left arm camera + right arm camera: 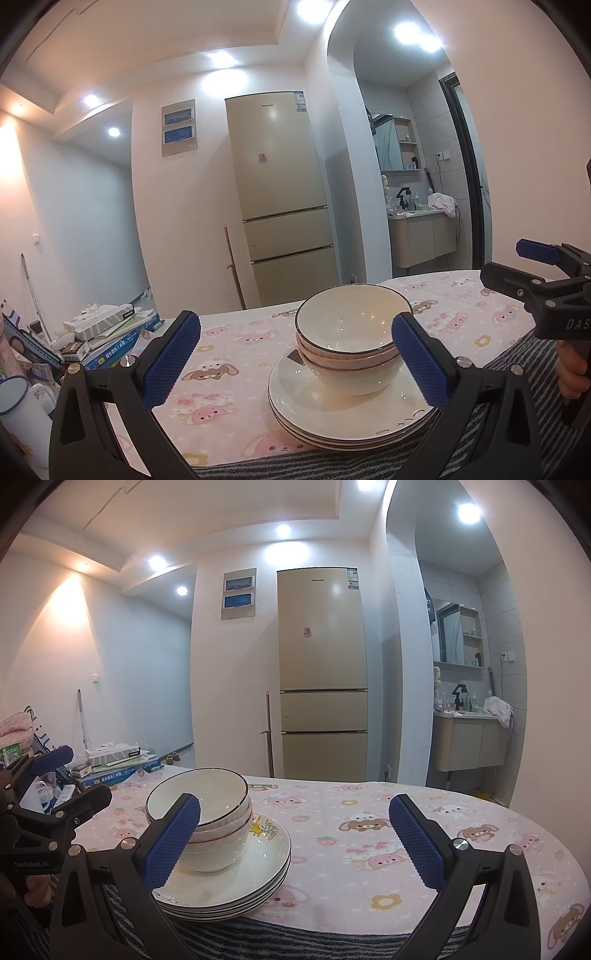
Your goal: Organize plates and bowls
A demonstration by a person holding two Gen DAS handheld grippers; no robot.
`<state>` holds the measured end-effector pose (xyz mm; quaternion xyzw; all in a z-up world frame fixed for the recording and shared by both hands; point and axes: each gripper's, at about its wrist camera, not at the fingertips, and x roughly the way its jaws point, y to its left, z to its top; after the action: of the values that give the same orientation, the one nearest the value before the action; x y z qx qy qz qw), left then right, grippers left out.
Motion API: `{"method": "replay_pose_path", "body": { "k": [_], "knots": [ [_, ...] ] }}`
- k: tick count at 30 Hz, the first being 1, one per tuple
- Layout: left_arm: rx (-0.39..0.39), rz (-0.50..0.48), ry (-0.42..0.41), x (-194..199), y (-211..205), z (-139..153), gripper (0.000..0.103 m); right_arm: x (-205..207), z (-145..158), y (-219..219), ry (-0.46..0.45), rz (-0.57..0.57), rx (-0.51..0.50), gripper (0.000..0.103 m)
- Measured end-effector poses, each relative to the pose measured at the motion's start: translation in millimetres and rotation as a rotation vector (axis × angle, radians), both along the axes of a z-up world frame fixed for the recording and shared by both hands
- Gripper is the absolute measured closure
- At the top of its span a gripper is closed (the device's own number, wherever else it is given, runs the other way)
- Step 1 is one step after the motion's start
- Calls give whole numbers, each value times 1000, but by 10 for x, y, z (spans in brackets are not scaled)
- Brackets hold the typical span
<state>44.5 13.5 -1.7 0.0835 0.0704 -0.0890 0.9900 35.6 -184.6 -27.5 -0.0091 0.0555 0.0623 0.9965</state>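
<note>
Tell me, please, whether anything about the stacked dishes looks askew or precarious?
The plates sit at the near edge of the pink tablecloth, and in the left wrist view their front rim seems to overhang it. The bowls sit off-centre, toward the stack's left and back. Nothing looks chipped or spilled.

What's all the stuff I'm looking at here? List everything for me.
bowls: three, white, nested on the plates.
plates: about three, white, stacked at the table's near edge.
tablecloth: one, pink cartoon print, covering the table.
fridge: one, beige, against the far wall.
books and boxes: a pile, table's left end.
mug: one, white, blue rim, far left.
left tool: black, blue pads, open.
right tool: same, open.
</note>
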Motion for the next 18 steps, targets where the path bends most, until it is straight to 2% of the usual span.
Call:
{"method": "replay_pose_path", "body": {
  "k": [18],
  "knots": [
    [3, -6, 5, -1, -5, -9, 0, -26, -3, -19, 0, -4, -1, 0]
  ]
}}
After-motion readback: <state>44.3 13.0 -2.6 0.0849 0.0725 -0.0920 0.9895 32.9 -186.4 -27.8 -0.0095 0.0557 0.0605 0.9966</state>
